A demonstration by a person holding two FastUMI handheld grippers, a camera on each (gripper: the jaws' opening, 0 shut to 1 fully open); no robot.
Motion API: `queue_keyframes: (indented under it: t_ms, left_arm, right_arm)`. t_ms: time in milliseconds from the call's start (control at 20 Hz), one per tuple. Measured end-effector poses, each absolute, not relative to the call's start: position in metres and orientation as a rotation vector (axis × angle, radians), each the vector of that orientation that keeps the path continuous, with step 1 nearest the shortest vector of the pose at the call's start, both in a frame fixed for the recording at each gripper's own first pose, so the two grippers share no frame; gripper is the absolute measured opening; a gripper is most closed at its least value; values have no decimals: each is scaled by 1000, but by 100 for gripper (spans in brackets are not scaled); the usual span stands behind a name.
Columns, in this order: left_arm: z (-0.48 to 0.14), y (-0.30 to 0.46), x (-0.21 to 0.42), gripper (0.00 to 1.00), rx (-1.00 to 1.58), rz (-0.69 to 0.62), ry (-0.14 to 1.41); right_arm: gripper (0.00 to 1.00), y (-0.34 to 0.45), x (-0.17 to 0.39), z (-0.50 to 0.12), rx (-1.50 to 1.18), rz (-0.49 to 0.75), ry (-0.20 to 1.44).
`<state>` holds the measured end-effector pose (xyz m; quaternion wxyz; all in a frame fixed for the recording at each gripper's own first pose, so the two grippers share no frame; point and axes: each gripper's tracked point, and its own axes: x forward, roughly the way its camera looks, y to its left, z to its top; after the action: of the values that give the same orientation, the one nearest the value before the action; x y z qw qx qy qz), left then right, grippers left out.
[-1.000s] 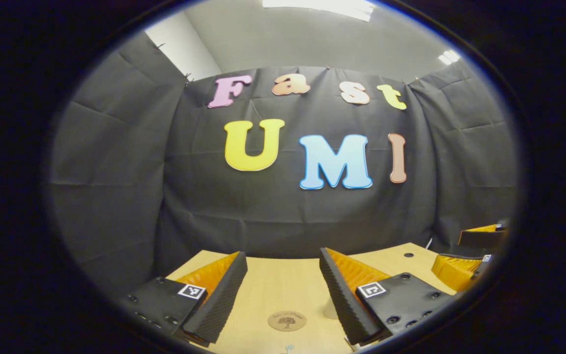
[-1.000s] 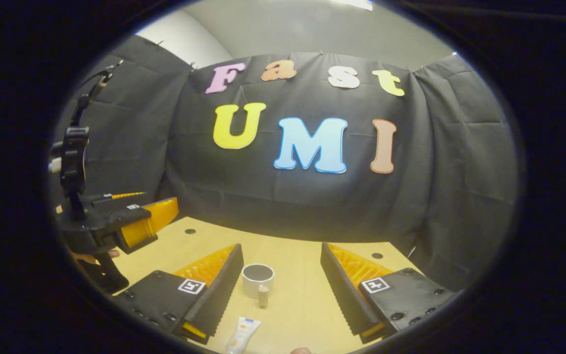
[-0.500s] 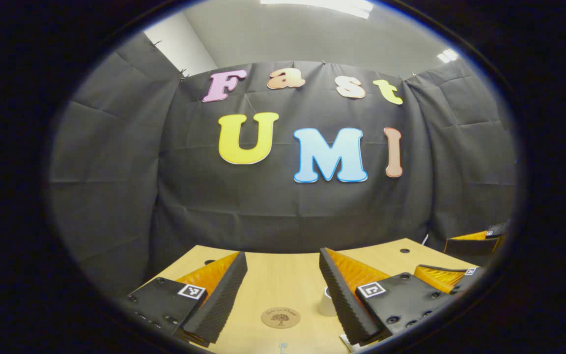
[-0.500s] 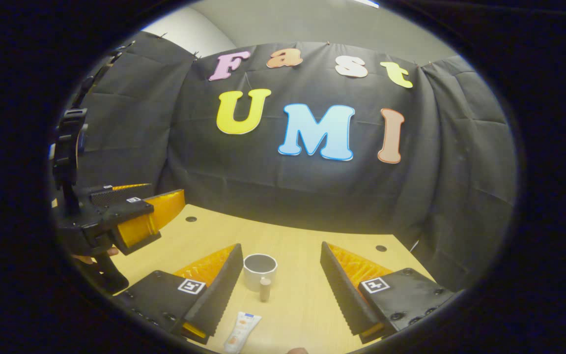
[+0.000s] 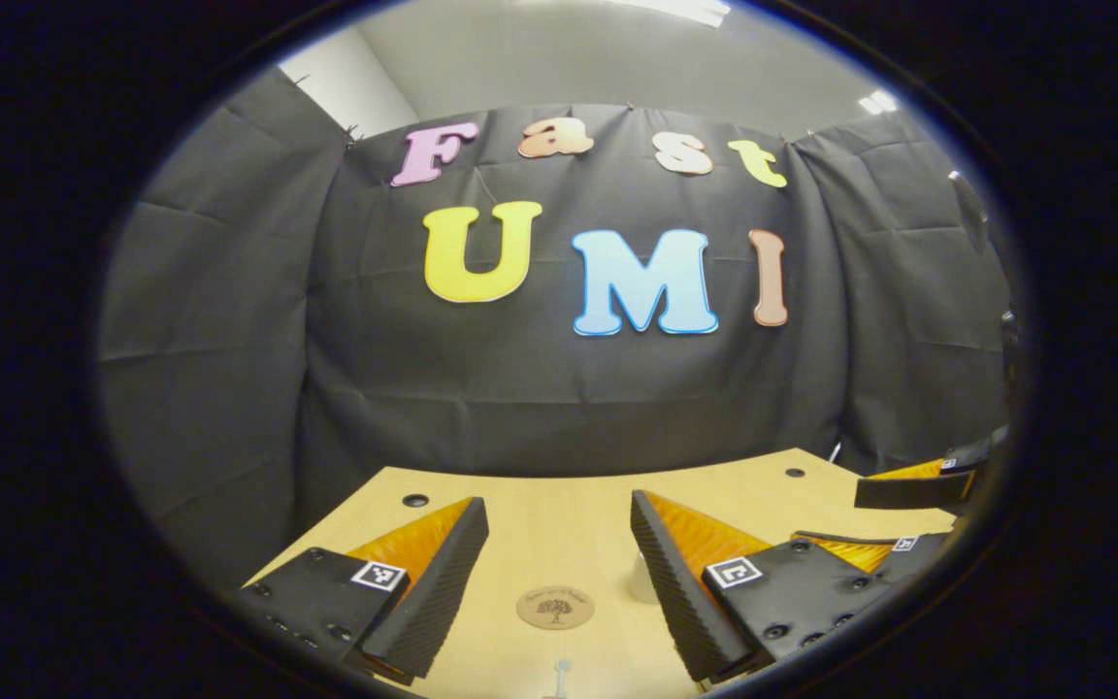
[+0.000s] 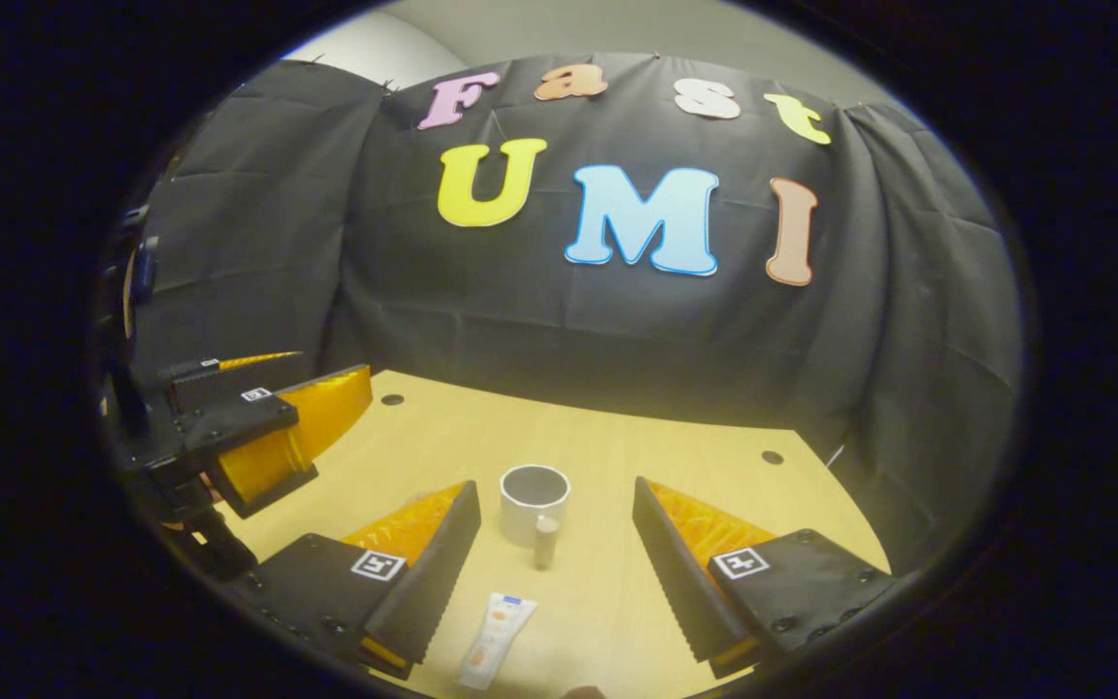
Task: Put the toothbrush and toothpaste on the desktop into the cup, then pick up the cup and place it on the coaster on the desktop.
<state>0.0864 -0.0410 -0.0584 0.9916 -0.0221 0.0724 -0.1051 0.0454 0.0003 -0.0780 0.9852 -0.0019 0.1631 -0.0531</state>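
Two grippers hover with jaws parted, holding nothing: left gripper (image 5: 559,539), right gripper (image 6: 554,524). We see the toothpaste (image 6: 498,627) flat on the desk (image 6: 617,456) before the cup (image 6: 534,502). We judge it light, soft; grasp mid-body.

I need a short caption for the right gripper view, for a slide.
Open right gripper above the desktop, facing the cup and the toothpaste lying before it.
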Motion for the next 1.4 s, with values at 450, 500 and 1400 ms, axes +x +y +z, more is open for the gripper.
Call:
queue_keyframes:
  t_ms: [450,500,1400]
  left_arm:
    - [-171,-25,63,94,-64,-198,534]
    - [-179,-23,61,94,-65,-196,571]
    - [-300,-31,-6,99,-9,-260,1264]
  right_arm:
    - [100,32,26,-169,92,-17,722]
    - [100,32,25,-174,107,-17,757]
    - [97,47,1,-252,239,-20,1271]
